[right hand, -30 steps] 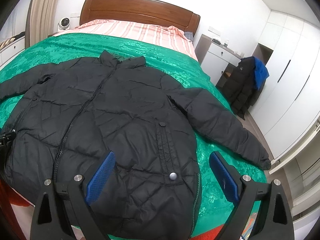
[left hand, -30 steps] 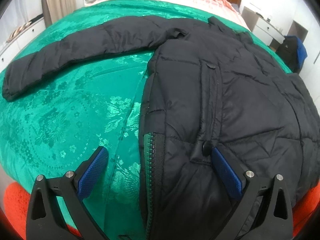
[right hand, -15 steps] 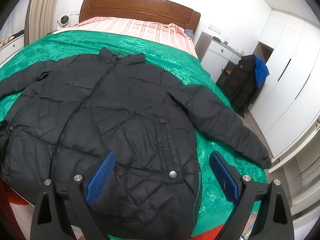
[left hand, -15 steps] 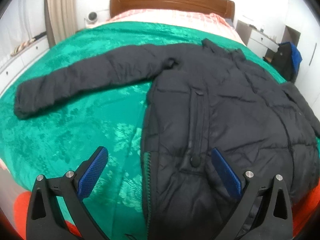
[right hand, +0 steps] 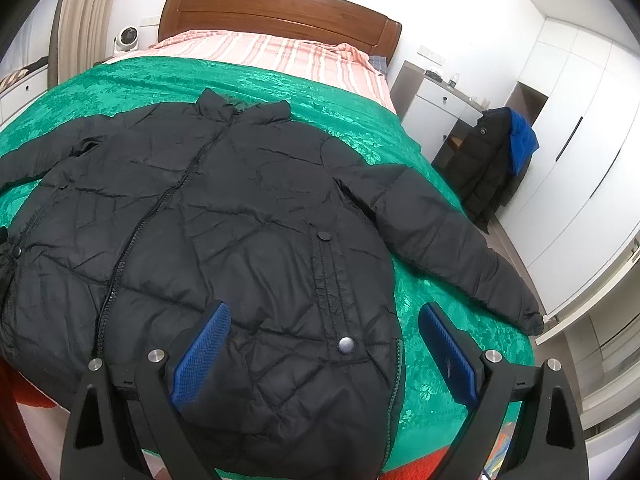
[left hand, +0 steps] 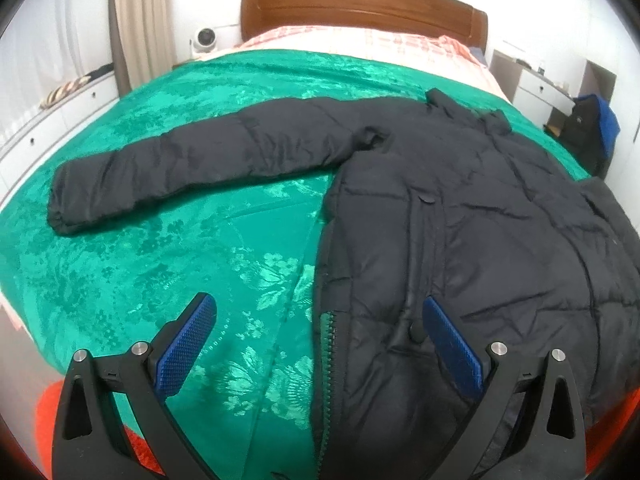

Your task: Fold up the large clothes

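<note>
A large black puffer jacket (right hand: 248, 216) lies flat, front up and zipped, on a green bedspread (left hand: 160, 272). Its left sleeve (left hand: 208, 160) stretches out to the left and its right sleeve (right hand: 448, 240) runs toward the bed's right edge. My left gripper (left hand: 320, 316) is open and empty, held above the jacket's lower left hem (left hand: 400, 380). My right gripper (right hand: 324, 320) is open and empty above the lower right hem, near a pocket snap (right hand: 346, 345).
The bed has a wooden headboard (right hand: 280, 12) and a striped pink sheet (right hand: 272, 50). A white nightstand (right hand: 436, 100) and a chair with dark and blue coats (right hand: 500, 152) stand to the right. White wardrobes (right hand: 580, 140) line the right wall.
Both grippers have pulled back and up from the jacket, so more of the bed and headboard shows. The jacket has not moved.
</note>
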